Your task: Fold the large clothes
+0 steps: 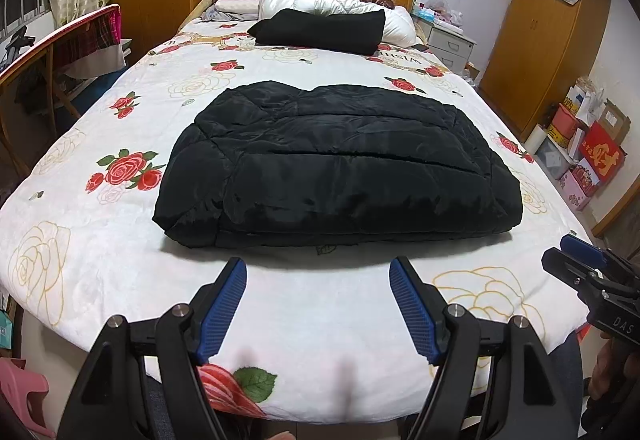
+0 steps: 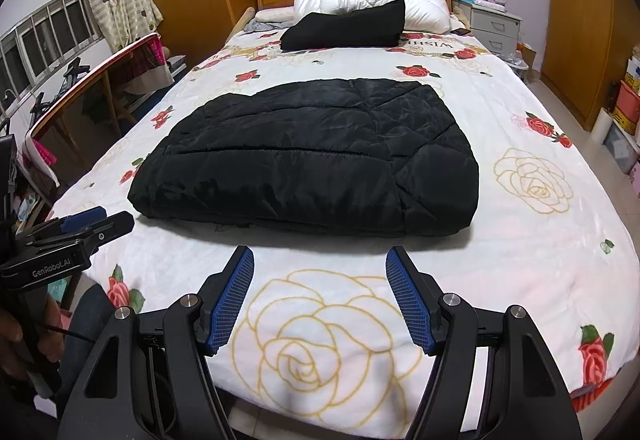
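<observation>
Black padded coat (image 1: 336, 160) is seen lying folded into a thick rectangle on the rose-printed bedspread (image 1: 120, 260), straight ahead of both claws and a little beyond their fingertips, with a strip of bare bedspread between. Its long axis runs crosswise to the line along which the claws point, so the near folded edge is presented broadside.

The left claw (image 1: 318, 304) is held wide, with nothing between its blue pads (image 1: 224, 312); it is faced roughly at the middle of the near edge, slightly toward the coat's left half. The right claw (image 2: 320, 296) is likewise held wide and empty, and is faced at the middle to right half of the same edge. Neither is touching the fabric. Each claw is caught at the edge of the other's view, so they are judged to be side by side and about equally near the coat.

If a further fold is wanted, it is judged that the two ends of the near edge would have to be reached by spreading the claws apart along the coat's long axis.

A second dark folded garment (image 1: 320, 30) is seen well beyond, near the white pillows (image 1: 320, 0).
</observation>
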